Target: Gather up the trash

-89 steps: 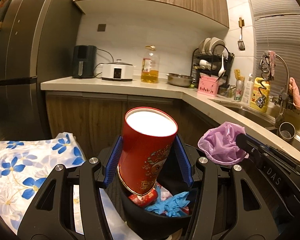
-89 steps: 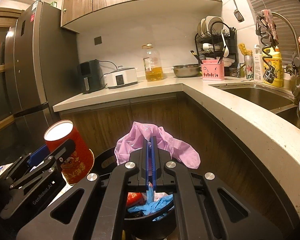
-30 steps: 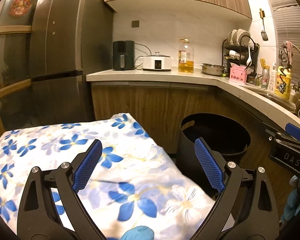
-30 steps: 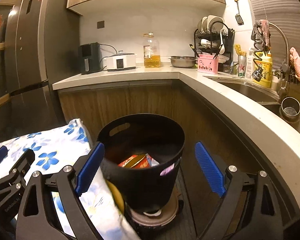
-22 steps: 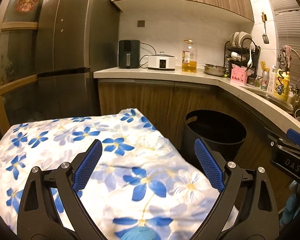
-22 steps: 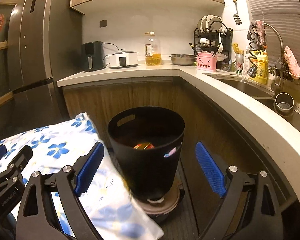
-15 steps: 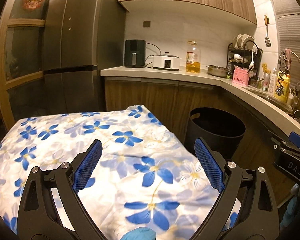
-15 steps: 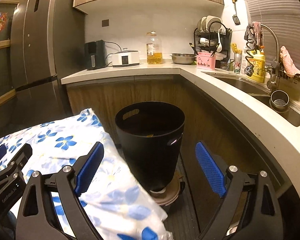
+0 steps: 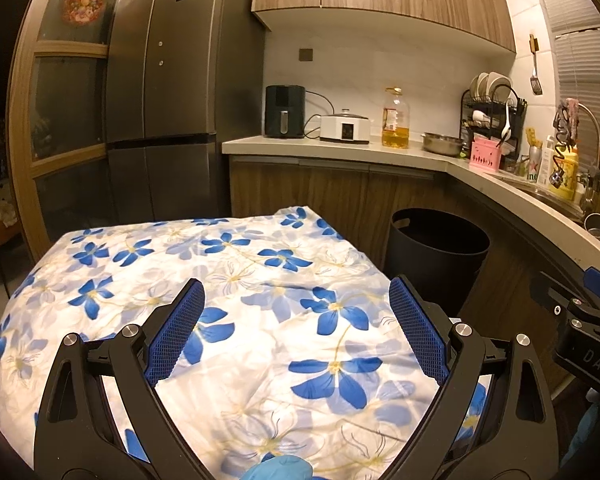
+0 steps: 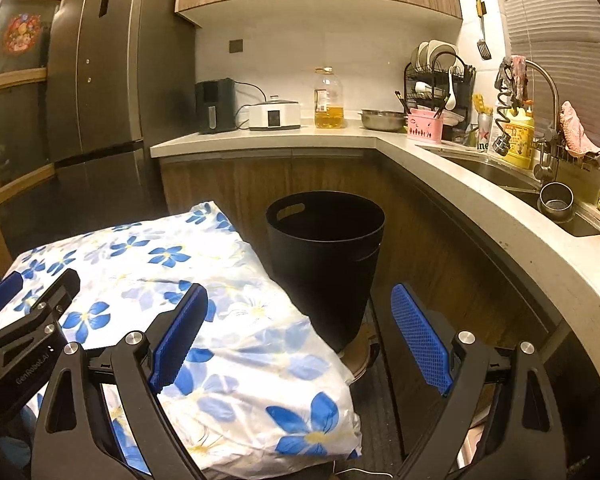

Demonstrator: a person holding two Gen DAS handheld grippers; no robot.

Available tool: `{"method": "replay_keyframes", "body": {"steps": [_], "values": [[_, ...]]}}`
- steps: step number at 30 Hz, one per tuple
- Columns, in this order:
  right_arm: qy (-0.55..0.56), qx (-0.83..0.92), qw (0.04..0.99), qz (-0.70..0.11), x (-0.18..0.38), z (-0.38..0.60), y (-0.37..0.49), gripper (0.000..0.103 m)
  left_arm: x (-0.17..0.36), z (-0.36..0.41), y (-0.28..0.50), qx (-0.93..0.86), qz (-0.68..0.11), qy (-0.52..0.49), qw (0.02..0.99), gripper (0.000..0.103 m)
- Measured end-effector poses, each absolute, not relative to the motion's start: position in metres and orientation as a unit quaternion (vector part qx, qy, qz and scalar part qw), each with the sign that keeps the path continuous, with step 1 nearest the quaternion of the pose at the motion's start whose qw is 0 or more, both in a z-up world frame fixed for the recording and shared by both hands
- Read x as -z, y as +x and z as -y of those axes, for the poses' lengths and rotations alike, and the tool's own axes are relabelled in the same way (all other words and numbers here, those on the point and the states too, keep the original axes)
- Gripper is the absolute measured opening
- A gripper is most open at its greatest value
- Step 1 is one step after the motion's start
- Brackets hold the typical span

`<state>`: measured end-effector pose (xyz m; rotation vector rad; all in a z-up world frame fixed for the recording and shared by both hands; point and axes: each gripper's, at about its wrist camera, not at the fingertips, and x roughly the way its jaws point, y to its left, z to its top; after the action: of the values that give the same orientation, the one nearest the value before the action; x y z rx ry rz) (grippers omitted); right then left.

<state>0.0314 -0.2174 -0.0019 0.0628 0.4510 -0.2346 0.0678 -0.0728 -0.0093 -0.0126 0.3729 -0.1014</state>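
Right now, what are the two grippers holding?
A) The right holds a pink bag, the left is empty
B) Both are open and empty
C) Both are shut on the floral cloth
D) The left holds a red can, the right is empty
B: the left gripper and the right gripper both show blue pads spread wide with nothing between them, above the floral cloth near the black bin.

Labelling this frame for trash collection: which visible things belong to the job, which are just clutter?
Job:
black bin
left gripper, open, empty
right gripper, open, empty

Just there:
floral cloth
oil bottle
air fryer
steel bowl
dish rack
fridge
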Motion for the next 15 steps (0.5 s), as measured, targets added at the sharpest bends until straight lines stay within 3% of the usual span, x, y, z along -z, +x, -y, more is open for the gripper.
{"method": "replay_keyframes", "body": {"steps": [15], "values": [[0.021,0.101,0.973,-0.207,-0.007,0.19,0.003,0.09,0.002,0.057,0.034,0.038,-0.17,-0.013,0.985,0.092]]}}
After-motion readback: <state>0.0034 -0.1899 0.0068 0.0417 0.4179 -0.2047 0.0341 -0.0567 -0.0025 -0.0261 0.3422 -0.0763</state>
